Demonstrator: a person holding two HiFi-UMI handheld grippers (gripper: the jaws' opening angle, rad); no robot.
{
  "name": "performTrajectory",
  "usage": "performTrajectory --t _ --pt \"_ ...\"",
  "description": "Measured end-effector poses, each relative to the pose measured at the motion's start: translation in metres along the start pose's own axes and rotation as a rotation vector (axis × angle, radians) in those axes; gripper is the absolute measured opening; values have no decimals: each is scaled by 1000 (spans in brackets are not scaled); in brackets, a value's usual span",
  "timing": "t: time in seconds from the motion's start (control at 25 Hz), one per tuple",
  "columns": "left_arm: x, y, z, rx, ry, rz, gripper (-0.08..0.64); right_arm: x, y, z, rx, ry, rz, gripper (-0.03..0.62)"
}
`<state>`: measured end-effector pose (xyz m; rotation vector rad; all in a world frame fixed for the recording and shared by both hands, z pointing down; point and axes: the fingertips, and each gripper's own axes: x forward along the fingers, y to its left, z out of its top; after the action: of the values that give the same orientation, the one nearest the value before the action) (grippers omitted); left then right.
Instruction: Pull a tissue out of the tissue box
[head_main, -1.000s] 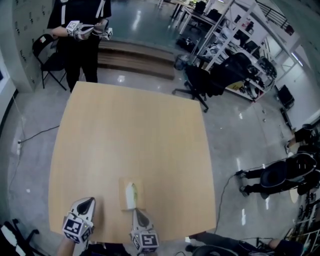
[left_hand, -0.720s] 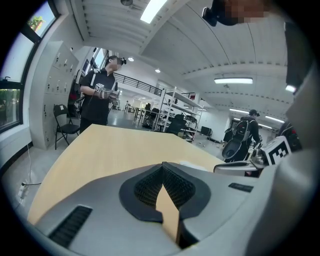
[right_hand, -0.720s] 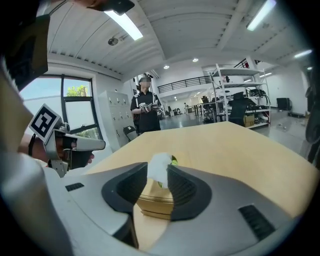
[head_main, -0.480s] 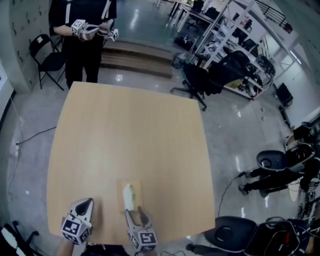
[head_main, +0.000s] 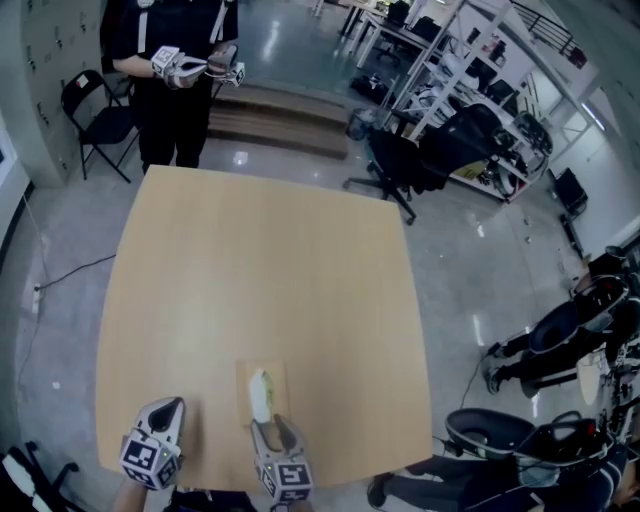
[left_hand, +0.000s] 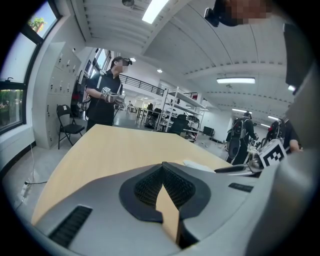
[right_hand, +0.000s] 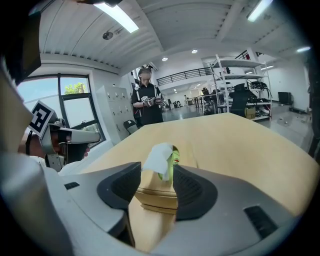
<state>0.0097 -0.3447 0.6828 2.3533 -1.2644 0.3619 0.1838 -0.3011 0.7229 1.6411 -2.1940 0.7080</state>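
- Step in hand, as I read it: line up the right gripper (right_hand: 156, 172) on the white tissue tuft (right_hand: 159, 156) before pinching.
- Its jaws have just been opening and now stand spread wide. The tuft rises between their tips and neither pad presses it.
- To do it well: ease forward a touch and close on the upper part of the tuft, clear of the green bit beside it. Then draw up and back slowly so the sheet doesn't tear.
- The tan flat tissue box (head_main: 276, 385) looks light, so it may lift with the pull.
- The left gripper (left_hand: 162, 167) has its jaws pressed together on nothing. It rests left of the box at the near edge of the pale wooden table (head_main: 260, 270) and could pin the box.
- From the head view the tuft sits just beyond the right gripper's tips, slightly left of their midline.
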Motion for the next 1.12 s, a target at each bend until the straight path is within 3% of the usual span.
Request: performTrajectory --t 0.2,0.4,0.96,1.12 --pt "0 -2 -8 2 -6 -18 8 -2 -8 -1 -12 -10 -49 90" --pt "1 -2 -8 2 -8 -21 8 -2 -12 -1 4 -3 -70 32" --pt "5 -2 -1 2 -16 -20 7 -3 -16 6 9 -9 -59 2" --pt "29 -8 15 5 -27 -9 8 5 -41 25 4 -20 -62 2"
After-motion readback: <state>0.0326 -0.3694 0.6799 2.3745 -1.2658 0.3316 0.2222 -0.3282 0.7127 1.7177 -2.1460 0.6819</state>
